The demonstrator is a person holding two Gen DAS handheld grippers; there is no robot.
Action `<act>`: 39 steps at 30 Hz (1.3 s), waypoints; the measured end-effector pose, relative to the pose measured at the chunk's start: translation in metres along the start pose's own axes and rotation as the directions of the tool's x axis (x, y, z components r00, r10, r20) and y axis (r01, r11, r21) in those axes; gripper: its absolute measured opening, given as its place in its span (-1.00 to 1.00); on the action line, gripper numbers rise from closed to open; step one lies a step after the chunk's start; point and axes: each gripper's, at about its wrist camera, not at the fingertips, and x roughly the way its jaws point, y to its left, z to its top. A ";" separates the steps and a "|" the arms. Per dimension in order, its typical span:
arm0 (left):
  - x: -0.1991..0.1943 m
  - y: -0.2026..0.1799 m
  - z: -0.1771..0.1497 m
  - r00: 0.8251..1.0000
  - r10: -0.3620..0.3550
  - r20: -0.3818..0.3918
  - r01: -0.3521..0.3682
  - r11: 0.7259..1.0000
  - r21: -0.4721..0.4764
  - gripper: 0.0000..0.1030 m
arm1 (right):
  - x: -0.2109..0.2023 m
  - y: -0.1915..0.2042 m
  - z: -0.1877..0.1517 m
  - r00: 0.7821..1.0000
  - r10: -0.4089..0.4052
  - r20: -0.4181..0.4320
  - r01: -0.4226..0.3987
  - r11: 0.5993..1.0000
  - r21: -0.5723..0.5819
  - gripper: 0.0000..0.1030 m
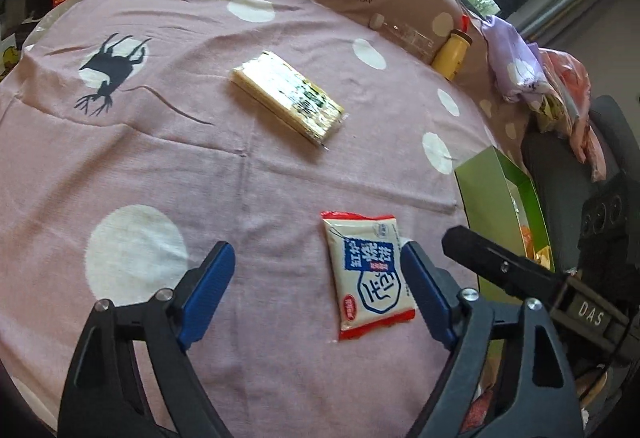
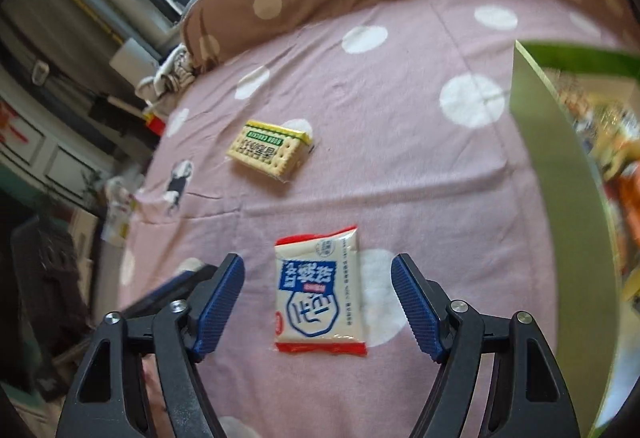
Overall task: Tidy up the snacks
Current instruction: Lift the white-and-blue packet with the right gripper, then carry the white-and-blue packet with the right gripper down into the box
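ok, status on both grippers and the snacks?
Left gripper, right gripper: jaws open, empty. Red-and-white snack packet flat between right's jaws, untouched. Cracker pack farther out. Green box alongside; path clear.

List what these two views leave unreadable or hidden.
- Green box contents: left view, cut off by its wall and the right tongs; right view, blurred.
- Clear bottle: both views, too faint for a label.
- Cracker pack print: left view, glare.
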 end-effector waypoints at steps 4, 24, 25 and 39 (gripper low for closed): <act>0.018 -0.014 -0.009 0.995 -0.061 -0.079 0.063 0.998 0.027 0.10 | 0.015 -0.007 0.001 0.997 0.065 -0.030 -0.064 0.997 0.031 0.16; 0.009 -0.064 -0.015 0.996 -0.078 0.030 0.072 0.981 0.180 -0.53 | -0.013 0.006 -0.002 0.995 -0.053 0.082 0.056 0.998 -0.042 -0.09; 0.005 -0.073 -0.012 0.995 -0.093 0.047 0.081 0.973 0.216 -0.53 | -0.022 0.005 -0.001 0.993 -0.052 0.108 0.057 0.997 -0.048 -0.09; 0.018 -0.205 0.001 0.967 -0.250 0.054 0.198 0.864 0.462 -0.54 | -0.136 -0.070 0.021 0.917 -0.139 0.374 0.115 0.990 0.085 -0.09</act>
